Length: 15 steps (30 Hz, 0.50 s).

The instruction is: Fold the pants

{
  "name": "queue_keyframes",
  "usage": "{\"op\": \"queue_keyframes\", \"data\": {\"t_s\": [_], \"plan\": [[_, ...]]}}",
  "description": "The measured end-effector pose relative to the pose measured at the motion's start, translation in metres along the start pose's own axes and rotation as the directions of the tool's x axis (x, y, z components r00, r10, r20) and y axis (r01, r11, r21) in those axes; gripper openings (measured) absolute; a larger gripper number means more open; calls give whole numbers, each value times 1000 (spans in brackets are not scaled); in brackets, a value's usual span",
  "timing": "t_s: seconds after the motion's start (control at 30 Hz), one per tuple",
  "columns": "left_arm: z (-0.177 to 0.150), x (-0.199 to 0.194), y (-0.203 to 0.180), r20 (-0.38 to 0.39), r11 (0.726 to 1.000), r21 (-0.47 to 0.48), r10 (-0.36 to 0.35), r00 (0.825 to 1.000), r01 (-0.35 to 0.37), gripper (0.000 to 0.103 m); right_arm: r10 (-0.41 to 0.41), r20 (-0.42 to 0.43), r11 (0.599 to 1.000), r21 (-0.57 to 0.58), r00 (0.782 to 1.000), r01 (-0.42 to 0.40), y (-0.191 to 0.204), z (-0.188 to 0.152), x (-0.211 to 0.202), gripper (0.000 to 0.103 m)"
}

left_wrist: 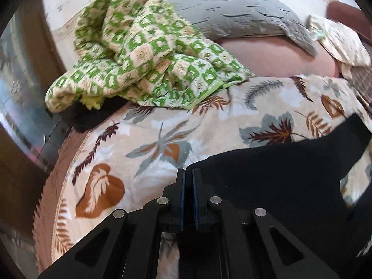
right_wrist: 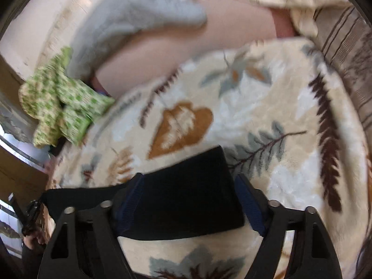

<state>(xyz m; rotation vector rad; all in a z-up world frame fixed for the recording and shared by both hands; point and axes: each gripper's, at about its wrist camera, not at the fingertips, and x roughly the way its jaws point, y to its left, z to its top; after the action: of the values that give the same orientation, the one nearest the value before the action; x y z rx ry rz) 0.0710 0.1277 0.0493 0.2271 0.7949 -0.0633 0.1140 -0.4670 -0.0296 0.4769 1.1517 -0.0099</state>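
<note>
Black pants (left_wrist: 279,174) lie spread on a cream leaf-print blanket (left_wrist: 162,127), filling the lower right of the left wrist view. My left gripper (left_wrist: 188,174) is shut, and the pants' near corner runs into its fingertips and looks pinched there. In the right wrist view another squared end of the pants (right_wrist: 186,197) lies on the same blanket (right_wrist: 255,93). My right gripper (right_wrist: 189,179) stands open astride that end. Its left finger overlaps the cloth, and the right finger (right_wrist: 246,193) stands a little apart from it. This view is blurred.
A crumpled green checked quilt (left_wrist: 139,58) (right_wrist: 58,102) lies at the bed's far left, beside a grey pillow (left_wrist: 232,11) (right_wrist: 130,18). Pink sheet (left_wrist: 267,55) shows beyond the blanket. A cream patterned pillow (left_wrist: 344,44) and striped fabric (right_wrist: 344,58) sit to the right.
</note>
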Motion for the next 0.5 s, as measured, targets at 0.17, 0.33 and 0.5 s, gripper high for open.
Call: {"op": "queue_keyframes", "data": {"t_s": [0.17, 0.33, 0.5], "plan": [[10, 2, 7, -14, 996, -84, -16, 1000, 15, 4, 5, -42, 1000, 16, 999, -5, -21, 11, 31, 50], [21, 16, 14, -35, 994, -105, -19, 999, 15, 4, 6, -52, 999, -43, 999, -8, -15, 18, 49, 31], [28, 24, 13, -44, 993, -117, -22, 999, 16, 4, -48, -86, 996, -73, 995, 42, -9, 21, 68, 23]]}}
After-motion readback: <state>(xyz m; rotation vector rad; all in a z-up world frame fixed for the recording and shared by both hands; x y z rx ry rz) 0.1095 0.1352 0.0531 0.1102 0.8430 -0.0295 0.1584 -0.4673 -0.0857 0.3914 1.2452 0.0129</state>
